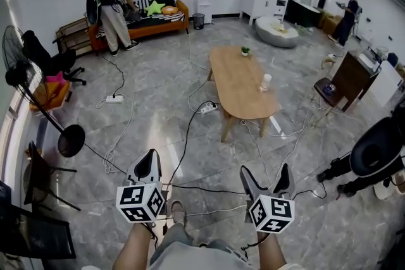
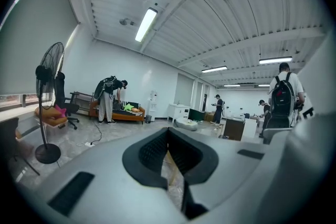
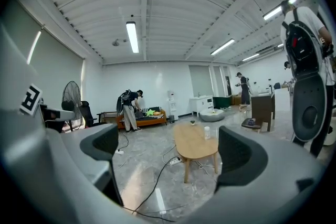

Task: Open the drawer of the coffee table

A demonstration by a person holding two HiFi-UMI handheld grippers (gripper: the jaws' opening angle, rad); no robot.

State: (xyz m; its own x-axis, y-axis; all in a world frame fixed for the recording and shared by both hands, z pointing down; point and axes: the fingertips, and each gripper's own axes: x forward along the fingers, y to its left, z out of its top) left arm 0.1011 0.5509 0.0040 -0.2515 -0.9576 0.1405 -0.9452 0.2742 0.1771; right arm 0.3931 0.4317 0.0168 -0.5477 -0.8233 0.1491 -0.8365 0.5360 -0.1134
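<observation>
Holding left gripper (image 1: pixel 150 159) closed up, empty; right gripper (image 1: pixel 264 174) spread wide, empty; facing coffee table (image 1: pixel 243 82) near end across bare floor (image 1: pixel 158 104), cables (image 1: pixel 187 136) crossing.

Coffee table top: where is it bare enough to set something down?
The oval wooden coffee table is bare through its middle and at the near end, this side of the white cup. The small potted plant takes the far end. Beside it, black cables crowd the floor.

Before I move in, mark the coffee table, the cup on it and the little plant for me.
coffee table (image 1: pixel 235 88), head view, bare middle of its wooden top.
cup (image 1: pixel 266 81), head view, its white side.
plant (image 1: pixel 245 50), head view, its green leaves.
</observation>
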